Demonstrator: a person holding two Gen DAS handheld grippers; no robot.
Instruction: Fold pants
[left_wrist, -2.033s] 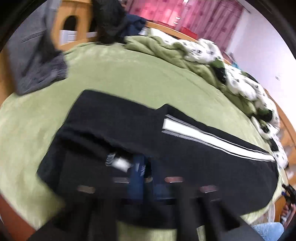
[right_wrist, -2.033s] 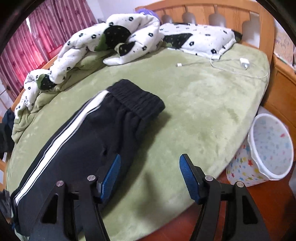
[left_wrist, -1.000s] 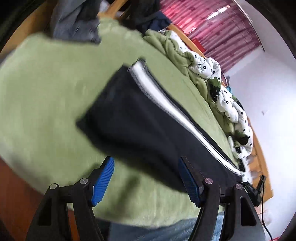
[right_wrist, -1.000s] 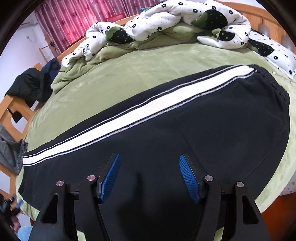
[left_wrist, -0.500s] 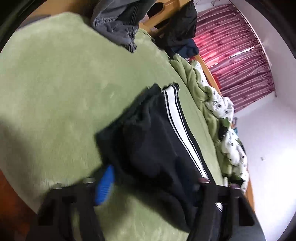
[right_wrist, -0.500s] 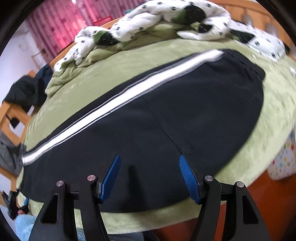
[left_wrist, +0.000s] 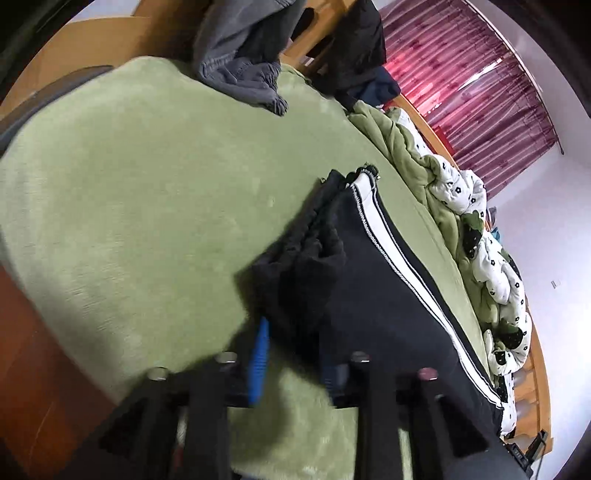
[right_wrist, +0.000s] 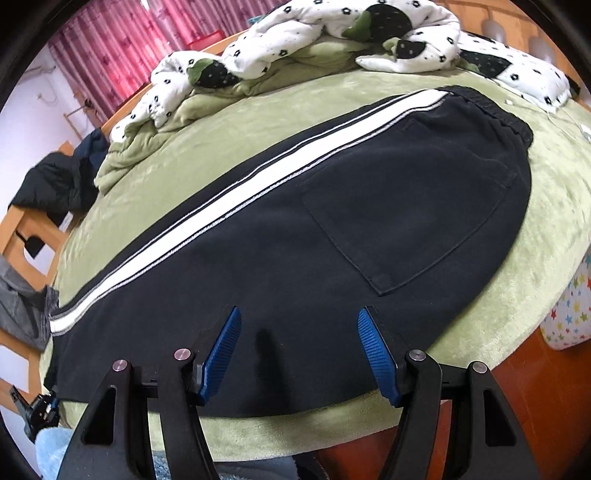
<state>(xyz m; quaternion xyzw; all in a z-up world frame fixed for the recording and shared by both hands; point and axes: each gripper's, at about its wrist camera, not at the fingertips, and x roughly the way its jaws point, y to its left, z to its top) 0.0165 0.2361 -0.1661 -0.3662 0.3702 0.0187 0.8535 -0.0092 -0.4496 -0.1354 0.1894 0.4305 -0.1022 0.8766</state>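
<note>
Left gripper (left_wrist: 291, 354) closing on bunched cuff of pants (right_wrist: 332, 229), grip unclear; right gripper (right_wrist: 299, 350) wide open, empty; fabric soft, floppy; pinch hem edges.

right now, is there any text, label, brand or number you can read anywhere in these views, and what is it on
None: no readable text shows in either view.
The black pants show only a white side stripe and a plain back pocket, with no logo or tag.
The white bin carries coloured stars, not letters.
A small plate on the wall is too small to read.
</note>
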